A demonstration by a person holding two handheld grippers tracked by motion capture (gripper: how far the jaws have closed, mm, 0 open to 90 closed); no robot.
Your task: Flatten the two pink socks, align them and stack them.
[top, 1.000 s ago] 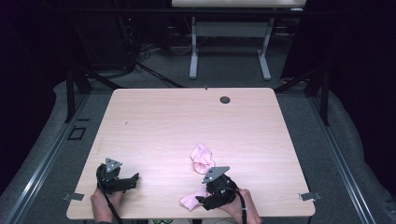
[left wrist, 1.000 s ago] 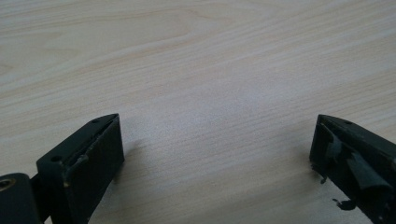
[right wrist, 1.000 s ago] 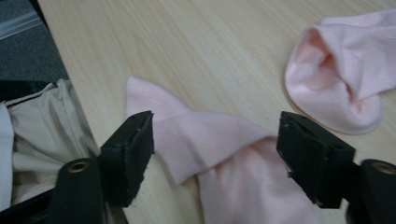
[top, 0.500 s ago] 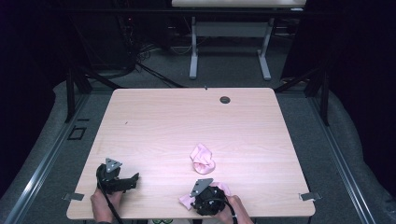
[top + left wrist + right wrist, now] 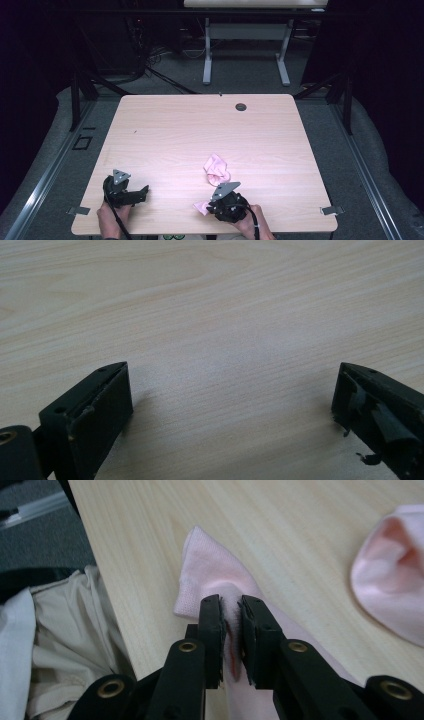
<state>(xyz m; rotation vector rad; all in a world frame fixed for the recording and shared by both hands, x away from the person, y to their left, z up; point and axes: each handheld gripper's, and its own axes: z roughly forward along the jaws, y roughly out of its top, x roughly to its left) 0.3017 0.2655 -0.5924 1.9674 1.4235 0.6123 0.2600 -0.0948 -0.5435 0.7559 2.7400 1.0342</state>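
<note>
Two pink socks lie on the wooden table [image 5: 200, 130]. One sock [image 5: 210, 570] lies flat by the front edge, seen in the high view as the near sock [image 5: 201, 206]. My right gripper [image 5: 231, 610] has just been closing and is shut on a pinched fold of it; in the high view the right gripper [image 5: 214, 207] sits low at the front edge. The other sock [image 5: 216, 170] lies crumpled a little farther in, also the second sock [image 5: 390, 570]. My left gripper [image 5: 144, 191] rests at the front left, and the left gripper [image 5: 230, 385] stands open over bare wood.
The table's front edge runs just beside the held sock, with the person's light clothing [image 5: 60, 630] below it. A dark round grommet [image 5: 241, 106] sits near the far edge. Another table's legs [image 5: 207, 55] stand on the floor beyond.
The right gripper has shifted a little toward the front edge and onto the near sock, taking hold of it. The left gripper has stayed put.
</note>
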